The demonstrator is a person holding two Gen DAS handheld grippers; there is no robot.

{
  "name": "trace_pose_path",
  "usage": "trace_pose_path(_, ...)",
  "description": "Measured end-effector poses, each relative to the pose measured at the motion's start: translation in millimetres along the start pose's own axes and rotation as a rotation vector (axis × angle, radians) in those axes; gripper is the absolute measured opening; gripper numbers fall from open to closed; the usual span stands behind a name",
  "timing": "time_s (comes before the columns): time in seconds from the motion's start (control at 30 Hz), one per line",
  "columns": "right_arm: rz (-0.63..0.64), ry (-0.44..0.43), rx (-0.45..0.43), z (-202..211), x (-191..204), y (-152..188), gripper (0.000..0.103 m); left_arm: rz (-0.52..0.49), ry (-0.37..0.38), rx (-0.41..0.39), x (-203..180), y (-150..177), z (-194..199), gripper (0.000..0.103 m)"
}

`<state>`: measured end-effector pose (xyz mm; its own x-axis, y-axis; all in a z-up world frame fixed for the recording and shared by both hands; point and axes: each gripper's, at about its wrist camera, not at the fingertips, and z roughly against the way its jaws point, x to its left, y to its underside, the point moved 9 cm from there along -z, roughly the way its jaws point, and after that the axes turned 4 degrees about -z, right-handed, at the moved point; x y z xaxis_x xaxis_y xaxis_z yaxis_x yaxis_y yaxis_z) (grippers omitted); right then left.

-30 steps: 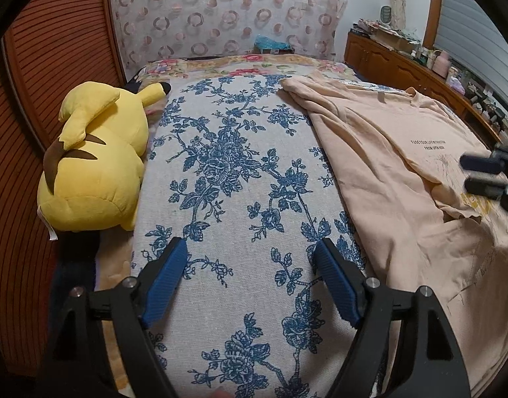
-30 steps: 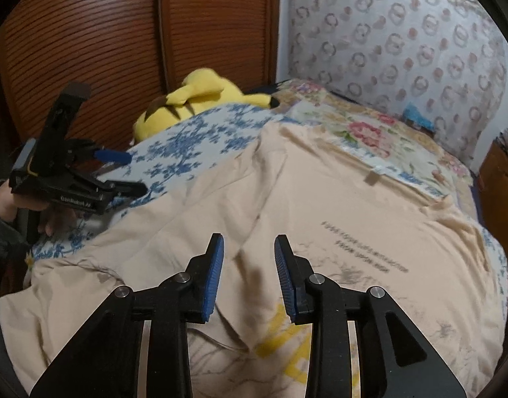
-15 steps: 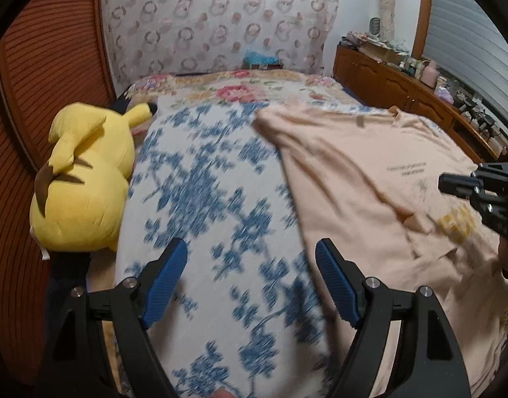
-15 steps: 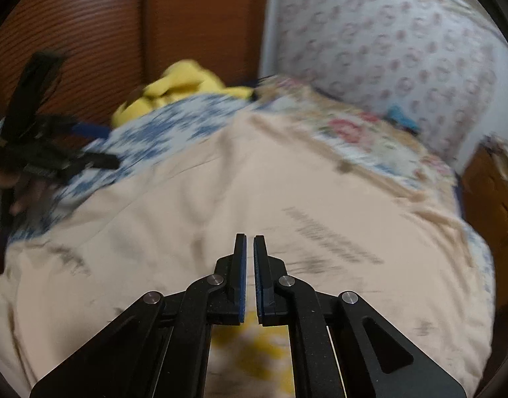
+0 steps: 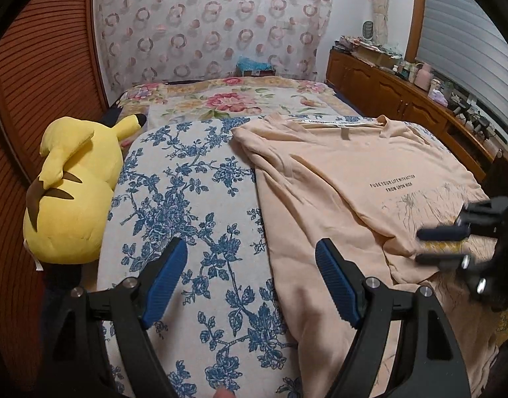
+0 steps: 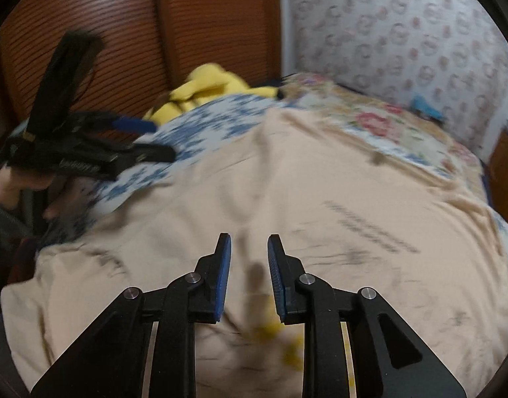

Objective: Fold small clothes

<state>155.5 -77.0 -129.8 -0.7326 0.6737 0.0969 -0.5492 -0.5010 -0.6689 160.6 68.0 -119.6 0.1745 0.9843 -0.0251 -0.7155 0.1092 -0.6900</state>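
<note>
Right wrist: right tool (image 6: pixel 249 275) opening, nothing pinched, lower frame; re-grab peach T-shirt (image 6: pixel 287 182) hem squarely.

A yellow plush toy (image 5: pixel 71 195) lies at the left of the frame, against the edge of a blue-flowered white cover (image 5: pixel 187 219) spread over the bed. Behind it lies a rose-patterned quilt (image 5: pixel 234 99) — and above that hangs a curtain with ring prints (image 5: pixel 207 23). A ribbed wooden door (image 5: pixel 38 76) fills the upper left. At the upper right a wooden sideboard (image 5: pixel 396 96) carries clutter, too small to identify.
</note>
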Motion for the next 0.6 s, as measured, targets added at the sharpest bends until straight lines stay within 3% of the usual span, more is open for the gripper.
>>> trace_pose_path(0.3,0.057,0.008,0.078,-21,12,19,0.023,-0.001,-0.001,0.000,-1,1,0,0.080)
trace_pose_path(0.43,0.083,0.023,0.073,-19,8,19,0.003,-0.002,0.002,-0.001,-3,2,3,0.080)
trace_pose_path(0.6,0.011,0.068,-0.003,0,-16,7,0.002,-0.008,0.004,0.001,-9,0,5,0.080)
